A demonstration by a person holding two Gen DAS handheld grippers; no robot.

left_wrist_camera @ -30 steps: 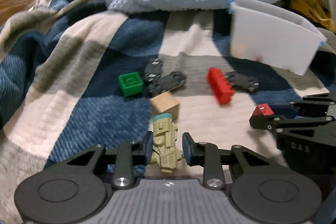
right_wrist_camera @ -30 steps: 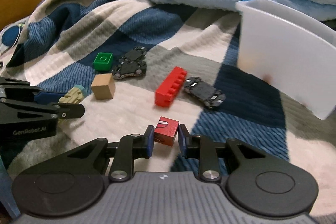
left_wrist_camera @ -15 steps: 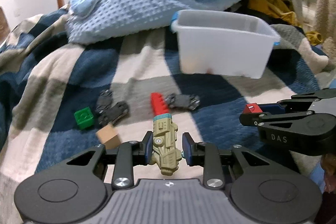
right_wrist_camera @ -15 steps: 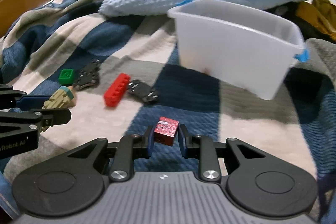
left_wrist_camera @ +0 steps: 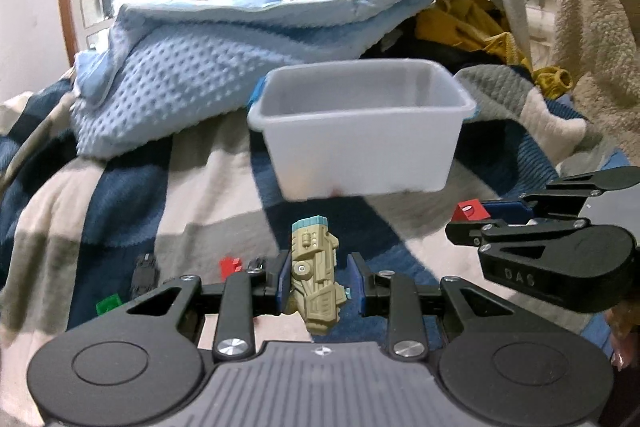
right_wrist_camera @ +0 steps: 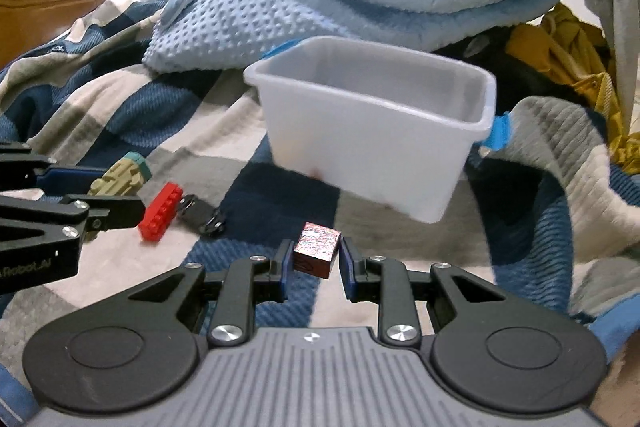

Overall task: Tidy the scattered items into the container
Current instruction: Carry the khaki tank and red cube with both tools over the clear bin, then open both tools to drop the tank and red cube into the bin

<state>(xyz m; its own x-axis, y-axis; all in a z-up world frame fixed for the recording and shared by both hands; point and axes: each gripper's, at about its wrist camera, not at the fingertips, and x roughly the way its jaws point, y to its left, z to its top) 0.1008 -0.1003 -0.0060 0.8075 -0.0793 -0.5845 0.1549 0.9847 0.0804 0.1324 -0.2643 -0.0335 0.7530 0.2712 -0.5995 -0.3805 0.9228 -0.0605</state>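
Note:
My left gripper (left_wrist_camera: 316, 277) is shut on a tan toy vehicle (left_wrist_camera: 315, 281) and holds it in the air, short of the white plastic bin (left_wrist_camera: 360, 151). My right gripper (right_wrist_camera: 314, 261) is shut on a small red block (right_wrist_camera: 317, 254), also lifted and short of the bin (right_wrist_camera: 372, 147). The left gripper with the toy (right_wrist_camera: 120, 181) shows at the left of the right wrist view. The right gripper with the block (left_wrist_camera: 470, 211) shows at the right of the left wrist view. Something small and reddish shows through the bin's wall.
On the checked blanket (right_wrist_camera: 120, 99) lie a red brick (right_wrist_camera: 160, 213), a black toy car (right_wrist_camera: 202, 217), another black car (left_wrist_camera: 144, 269) and a green brick (left_wrist_camera: 107, 305). A light blue dotted blanket (left_wrist_camera: 180, 87) is heaped behind the bin, yellow clothes (right_wrist_camera: 560, 51) at the right.
Both grippers have risen and moved forward toward the bin with their items. The bin looks larger and nearer, and the loose toys have dropped low in both views.

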